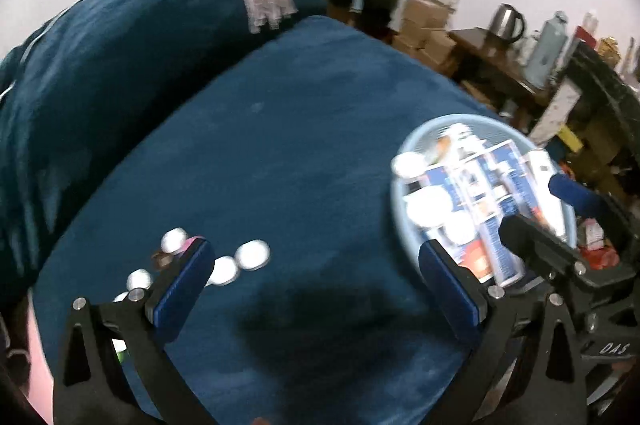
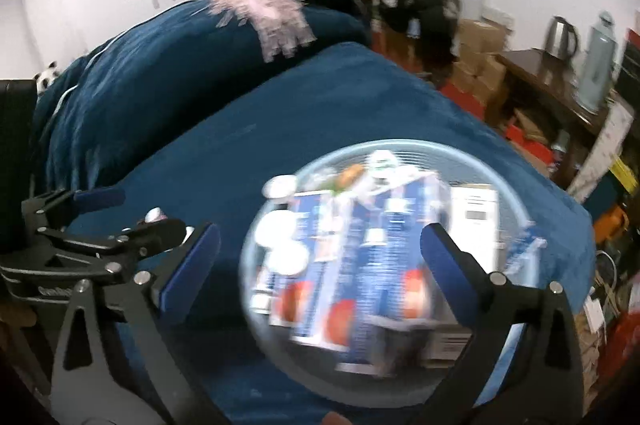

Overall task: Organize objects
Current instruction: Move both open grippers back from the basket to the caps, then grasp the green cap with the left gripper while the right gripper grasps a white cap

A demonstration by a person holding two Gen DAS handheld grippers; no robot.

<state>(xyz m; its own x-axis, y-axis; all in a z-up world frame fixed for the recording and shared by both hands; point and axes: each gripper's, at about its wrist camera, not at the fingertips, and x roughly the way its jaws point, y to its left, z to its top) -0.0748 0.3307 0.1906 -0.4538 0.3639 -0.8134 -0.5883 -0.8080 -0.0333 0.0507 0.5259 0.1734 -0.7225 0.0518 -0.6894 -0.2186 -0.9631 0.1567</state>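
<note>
now | left gripper [image 1: 316,281] jaws spread, empty | right gripper [image 2: 320,257] jaws spread above basket [image 2: 516,177]

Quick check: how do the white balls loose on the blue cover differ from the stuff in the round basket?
The white balls lie bare on the blue cover; the blue-and-white boxes sit inside the round basket. The balls are small, round and plain white; the boxes are long, flat-sided and printed. The balls are scattered beside the left gripper; the boxes lie packed side by side. Neither is gripped: both grippers' jaws stand open.
</note>
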